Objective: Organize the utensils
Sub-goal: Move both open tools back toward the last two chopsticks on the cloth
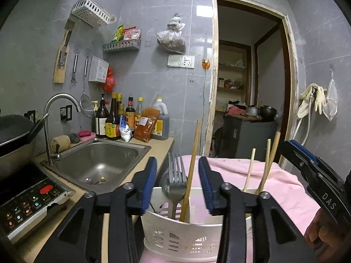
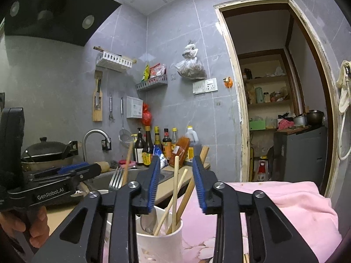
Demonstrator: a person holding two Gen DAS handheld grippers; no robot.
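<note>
Right now both tongs stand part open over a white utensil basket (image 1: 175, 236) that sits on a pink cloth (image 1: 285, 188).

From the left wrist view, the left gripper (image 1: 178, 184) hangs above the basket's near compartment, its blue-padded jaws apart and pressing on nothing. Between them, at about 12 o'clock from the basket rim, stand a fork (image 1: 175, 171) with tines up, a spoon (image 1: 170, 188) behind it, and one wooden chopstick (image 1: 191, 171) that leans slightly toward 1 o'clock. The chopstick is close to the right-hand pad, but whether it touches I cannot tell. Farther back, toward 2 o'clock, more chopsticks (image 1: 266, 164) rise from another compartment. The right gripper (image 1: 307, 164) comes in from 3 o'clock, held by a hand (image 1: 322, 230).

From the right wrist view, the right gripper (image 2: 175, 186) is also part open and grips nothing. Several chopsticks (image 2: 175, 192) stand loose between its jaws in a round white cup section (image 2: 160, 247) of the basket, with a spoon bowl (image 2: 149, 223) at its 9 o'clock side. The left gripper (image 2: 87, 168) lies at 9 o'clock, held in a hand (image 2: 33, 225), with the fork (image 2: 116, 182) just beside it.

Beyond the basket, at 10 o'clock, lie the sink (image 1: 98, 160), the tap (image 1: 59, 107) and a row of sauce bottles (image 1: 129, 118) on the counter.
</note>
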